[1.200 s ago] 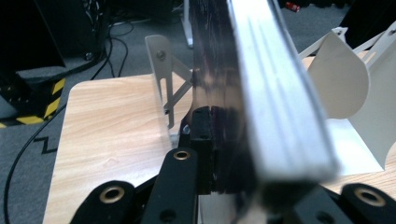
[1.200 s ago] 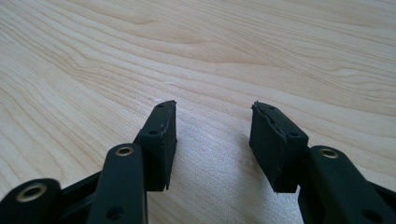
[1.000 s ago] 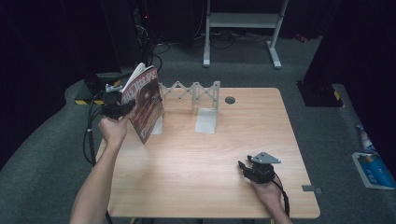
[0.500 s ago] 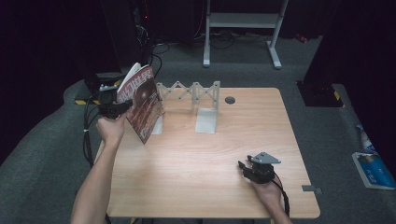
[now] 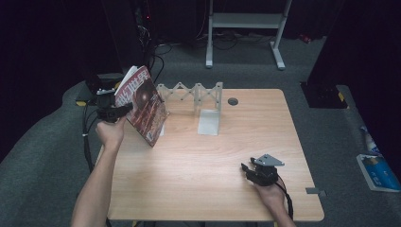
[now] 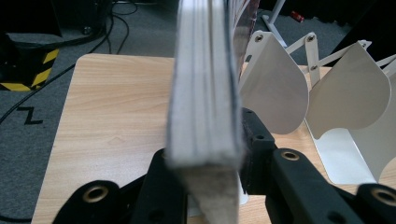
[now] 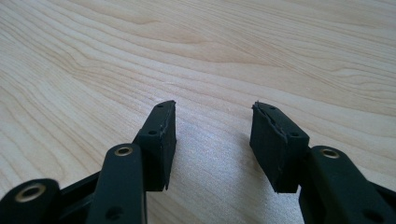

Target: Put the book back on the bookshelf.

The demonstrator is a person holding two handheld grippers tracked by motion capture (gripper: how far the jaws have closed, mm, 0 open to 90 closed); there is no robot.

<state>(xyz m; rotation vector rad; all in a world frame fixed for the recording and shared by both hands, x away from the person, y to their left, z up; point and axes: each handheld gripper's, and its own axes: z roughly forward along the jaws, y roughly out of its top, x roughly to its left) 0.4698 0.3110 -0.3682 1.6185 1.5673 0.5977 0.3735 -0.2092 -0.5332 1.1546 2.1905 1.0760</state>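
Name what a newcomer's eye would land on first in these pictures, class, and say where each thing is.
First, the red-covered book, standing tilted at the table's far left corner between the left gripper's jaws, which have just been opening. Beside it stands a white folding rack. Near the front right edge, the right gripper rests open on bare wood.

Left gripper (image 5: 124, 108) jaws just opening; right gripper (image 7: 214, 135) jaws apart.

Left hand-held gripper (image 5: 124, 109) jaws looser around book (image 5: 144, 106)
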